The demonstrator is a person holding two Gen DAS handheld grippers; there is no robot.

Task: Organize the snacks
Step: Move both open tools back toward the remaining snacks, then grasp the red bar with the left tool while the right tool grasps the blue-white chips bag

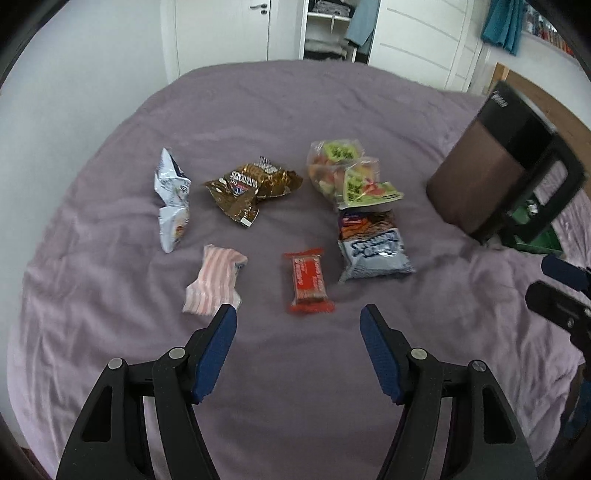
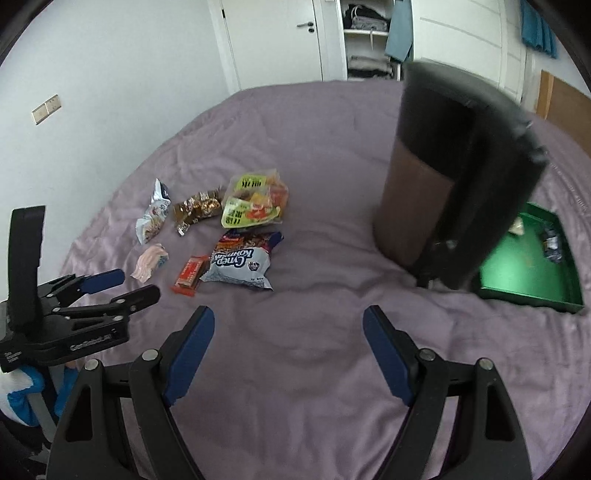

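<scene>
Several snack packs lie on a purple bed cover (image 1: 295,369): a red bar (image 1: 309,280), a pink striped pack (image 1: 216,279), a white crumpled bag (image 1: 173,197), a brown-gold bag (image 1: 251,186), two clear green-labelled candy bags (image 1: 347,173) and a blue-white bag (image 1: 373,245). My left gripper (image 1: 298,314) is open and empty, just short of the red bar. My right gripper (image 2: 289,314) is open and empty above bare cover; the left gripper shows in the right wrist view (image 2: 122,284). A green box (image 2: 532,262) holds a few items.
A brown and black lid or box part (image 2: 454,177) stands upright against the green box, at right in the left wrist view (image 1: 498,166). White wall, door and open wardrobe (image 1: 332,29) stand behind the bed.
</scene>
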